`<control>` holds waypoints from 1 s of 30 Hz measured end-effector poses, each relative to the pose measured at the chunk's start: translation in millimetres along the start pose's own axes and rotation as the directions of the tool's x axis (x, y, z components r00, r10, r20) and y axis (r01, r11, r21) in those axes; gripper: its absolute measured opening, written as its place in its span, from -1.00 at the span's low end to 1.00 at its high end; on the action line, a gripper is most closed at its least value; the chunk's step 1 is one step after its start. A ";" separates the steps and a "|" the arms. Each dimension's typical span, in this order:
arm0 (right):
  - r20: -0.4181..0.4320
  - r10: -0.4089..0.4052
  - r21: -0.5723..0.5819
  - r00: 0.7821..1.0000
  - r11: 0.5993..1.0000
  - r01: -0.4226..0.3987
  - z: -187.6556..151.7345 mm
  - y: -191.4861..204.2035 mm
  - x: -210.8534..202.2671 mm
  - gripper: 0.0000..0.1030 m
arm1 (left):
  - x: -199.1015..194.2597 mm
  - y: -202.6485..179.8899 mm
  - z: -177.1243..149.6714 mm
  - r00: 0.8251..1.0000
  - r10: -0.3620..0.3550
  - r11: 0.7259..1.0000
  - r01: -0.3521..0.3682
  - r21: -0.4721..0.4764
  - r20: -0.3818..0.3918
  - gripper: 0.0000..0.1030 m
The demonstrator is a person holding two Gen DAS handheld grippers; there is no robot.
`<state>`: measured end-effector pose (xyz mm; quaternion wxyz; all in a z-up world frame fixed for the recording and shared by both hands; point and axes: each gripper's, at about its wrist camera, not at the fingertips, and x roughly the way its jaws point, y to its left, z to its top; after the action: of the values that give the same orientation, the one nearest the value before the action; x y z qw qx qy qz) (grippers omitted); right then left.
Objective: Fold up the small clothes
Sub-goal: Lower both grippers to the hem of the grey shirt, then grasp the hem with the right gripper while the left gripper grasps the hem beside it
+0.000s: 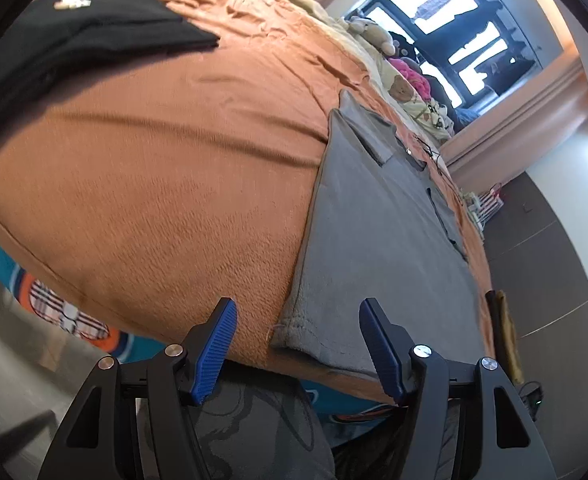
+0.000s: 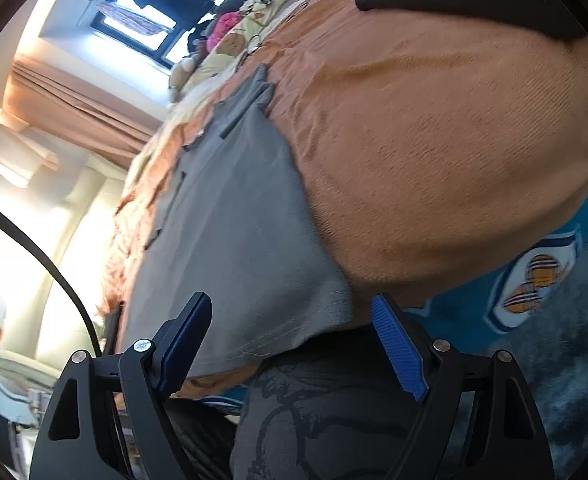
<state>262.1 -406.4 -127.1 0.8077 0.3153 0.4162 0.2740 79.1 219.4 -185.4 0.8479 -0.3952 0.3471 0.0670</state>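
A grey garment (image 1: 374, 240) lies spread flat on the orange blanket (image 1: 154, 160) of a bed, its hem at the near edge. My left gripper (image 1: 296, 320) hovers open over the hem's left corner, which lies between the blue pads (image 1: 218, 344) without touching them. In the right wrist view the same grey garment (image 2: 234, 220) reaches toward me on the orange blanket (image 2: 434, 140). My right gripper (image 2: 290, 312) stands open around the hem's right corner, and its pads (image 2: 398, 352) do not press on the cloth.
A folded black garment (image 1: 74, 32) rests on the blanket at the far left, seen too as a dark stack (image 2: 454, 0) under a yellow piece. Soft toys (image 1: 410, 84) line the window side. A teal patterned sheet (image 2: 534, 280) hangs below the bed edge. A person's printed grey clothing (image 1: 254, 420) fills the bottom.
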 end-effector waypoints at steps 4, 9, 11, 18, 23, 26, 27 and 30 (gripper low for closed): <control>-0.025 0.030 0.011 0.999 1.000 -0.029 4.2 -13.3 10.4 0.32 | 6.1 2.4 -2.2 0.999 -0.013 1.000 0.013 -0.025 -0.030 0.16; -0.031 0.017 -0.002 0.999 1.000 -0.017 6.6 -20.9 18.3 -0.13 | 4.6 5.0 -7.3 0.998 -0.064 0.995 0.062 -0.077 -0.019 0.13; -0.032 0.001 0.001 0.999 1.000 -0.001 6.9 -22.6 16.0 -0.37 | 5.1 3.9 -13.0 0.996 -0.083 0.993 0.080 -0.086 -0.030 0.12; 0.045 0.027 0.005 0.999 1.000 -0.028 -2.7 -19.6 -12.1 -0.93 | 3.9 9.4 -22.6 0.992 -0.124 0.983 0.122 -0.137 -0.011 0.10; 0.085 0.064 0.004 0.994 0.998 -0.065 -8.9 -16.5 -26.2 -0.94 | 1.1 8.3 -20.1 0.993 -0.112 0.985 0.114 -0.131 0.023 0.02; 0.102 0.075 0.008 0.992 0.997 -0.076 -12.5 -14.0 -28.8 -0.94 | 2.1 8.0 -19.3 0.993 -0.112 0.984 0.116 -0.136 0.038 -0.06; 0.104 0.076 0.007 0.992 0.997 -0.077 -13.0 -12.8 -29.3 -0.94 | 3.8 7.4 -19.1 0.994 -0.105 0.985 0.109 -0.136 0.037 -0.10; 0.115 0.071 0.003 0.991 0.997 -0.071 -15.0 -8.8 -28.9 -0.94 | 5.5 4.2 -22.4 0.996 -0.084 0.987 0.088 -0.132 0.041 -0.13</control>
<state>236.4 -428.3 -126.0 0.8190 0.3480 0.3583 0.2824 69.6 205.3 -201.5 0.8276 -0.4643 0.3095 0.0603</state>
